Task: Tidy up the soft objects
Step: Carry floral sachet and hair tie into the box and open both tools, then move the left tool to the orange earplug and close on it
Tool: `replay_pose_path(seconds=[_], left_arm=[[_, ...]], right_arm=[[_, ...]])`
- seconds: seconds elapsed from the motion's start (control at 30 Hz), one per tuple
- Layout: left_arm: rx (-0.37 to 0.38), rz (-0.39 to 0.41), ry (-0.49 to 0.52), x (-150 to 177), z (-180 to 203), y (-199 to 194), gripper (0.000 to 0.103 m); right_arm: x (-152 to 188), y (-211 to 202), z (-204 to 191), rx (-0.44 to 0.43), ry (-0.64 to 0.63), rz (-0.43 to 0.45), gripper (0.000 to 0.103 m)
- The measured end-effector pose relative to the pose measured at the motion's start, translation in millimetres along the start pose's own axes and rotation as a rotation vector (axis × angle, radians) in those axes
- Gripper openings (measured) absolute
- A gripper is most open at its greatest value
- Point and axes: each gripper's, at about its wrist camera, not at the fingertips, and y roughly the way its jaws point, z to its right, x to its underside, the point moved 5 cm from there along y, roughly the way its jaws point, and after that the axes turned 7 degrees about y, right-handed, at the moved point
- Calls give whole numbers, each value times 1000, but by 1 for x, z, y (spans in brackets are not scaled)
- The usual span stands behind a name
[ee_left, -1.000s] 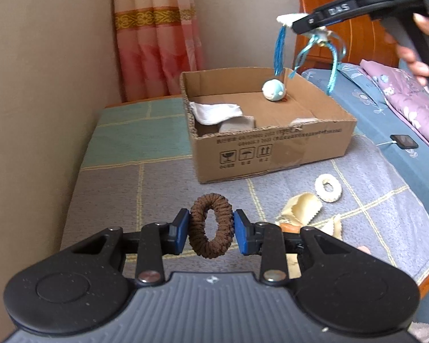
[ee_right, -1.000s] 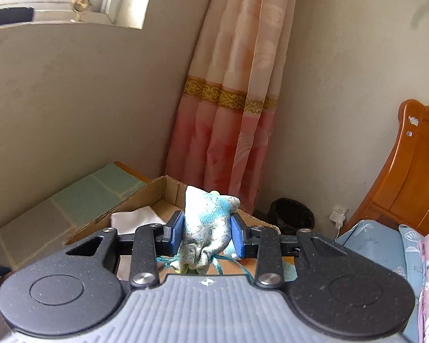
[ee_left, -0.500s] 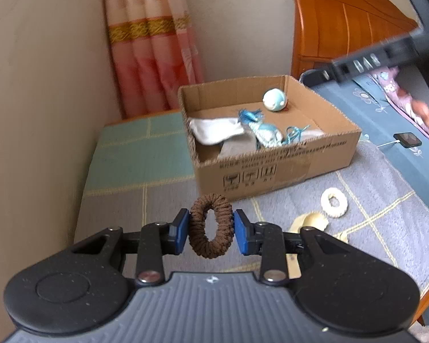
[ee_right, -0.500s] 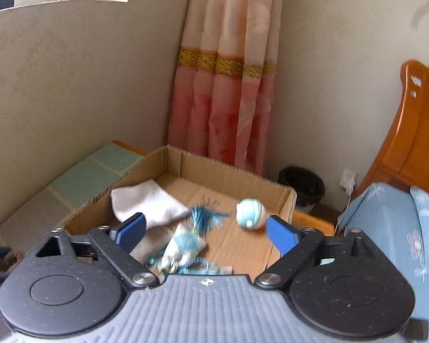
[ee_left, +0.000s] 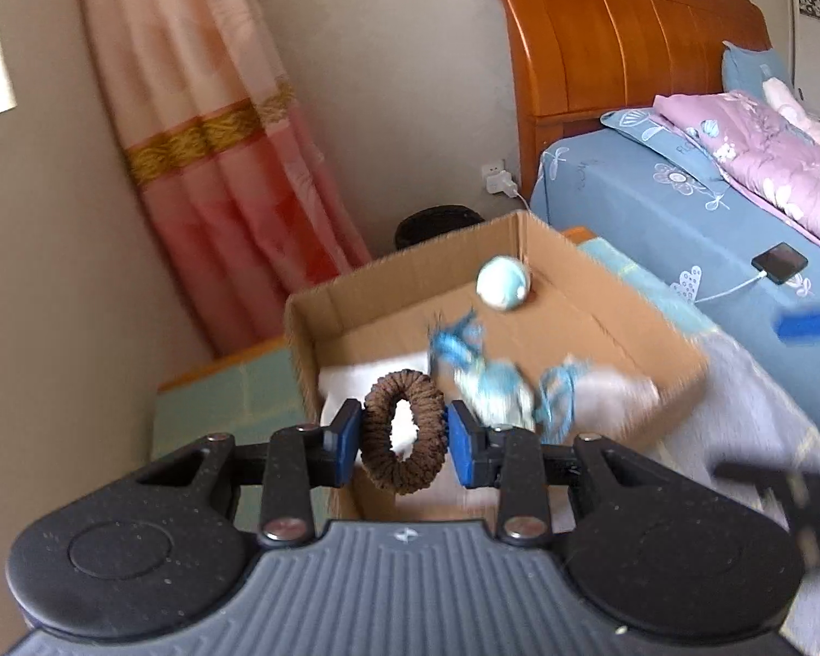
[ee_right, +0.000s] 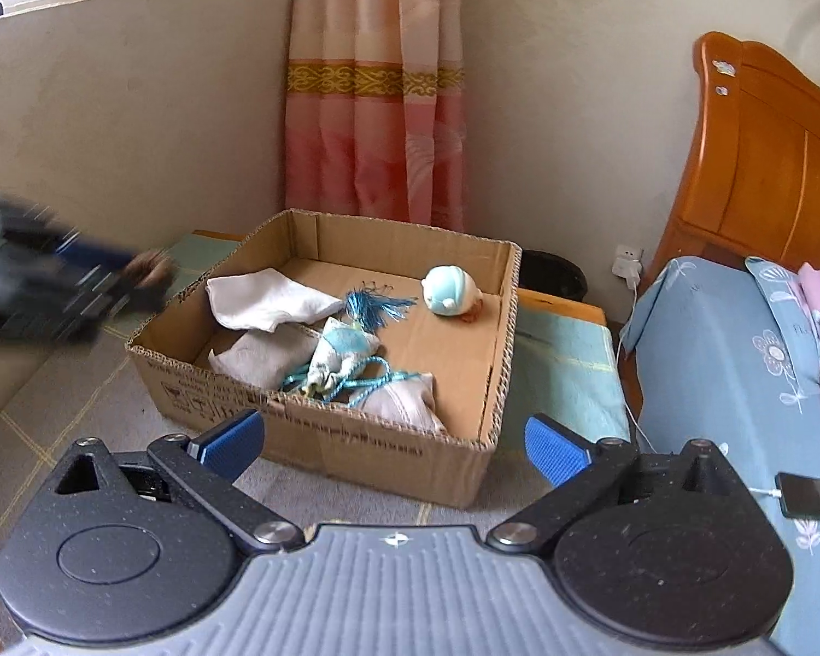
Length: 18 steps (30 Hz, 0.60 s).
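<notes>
Left jaws around brown scrunchie (ee_left: 403, 432)

The open brown corrugated cardboard box (ee_right: 322, 426) looks matt and rough-edged; the brown braided fabric hair ring (ee_left: 403, 431) is coarse; the glossy orange wooden headboard (ee_left: 618, 38) shines.

One box (ee_right: 355, 437), one scrunchie (ee_left: 403, 432), one plush ball (ee_right: 449, 291), one pouch (ee_right: 341, 350).

box (ee_right: 486, 361) top open | bare floor right of centre | pouch (ee_right: 344, 350), cloths (ee_right: 268, 300), ball (ee_right: 448, 292) crowd left, back
</notes>
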Motion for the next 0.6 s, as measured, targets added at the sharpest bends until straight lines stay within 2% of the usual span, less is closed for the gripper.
replay_pose_path(seconds=[0.1,0.13,0.2,0.23,0.27,0.3,0.33,0.47,0.6], left_arm=[[-4,-11,-16,-28,-9,28,33],[-7,-18,-26,-34,-12,35,38],[-46,-27,-41,-48,-18,53,41],[-62,-31,-43,-53,-21,62,57],[-78,-38,-49,-56,-24,70,82],[-106,-41,-63,-59,-27,77,91],[-132,-32,-69,-60,-29,81,95],[-123,-74,-70,-51,-31,84,95],[-120,-80,-58,-39,-29,67,95]], right_arm=[[6,-5,3,16,-14,4,103],[5,-5,5,25,-16,6,103],[6,-7,9,37,-17,8,103],[5,-7,11,38,-13,9,103],[5,-7,13,35,-6,7,103],[5,-6,15,33,-3,4,103],[6,-5,17,37,0,3,103],[8,-3,24,47,17,-5,103],[10,-2,29,45,43,-12,103]])
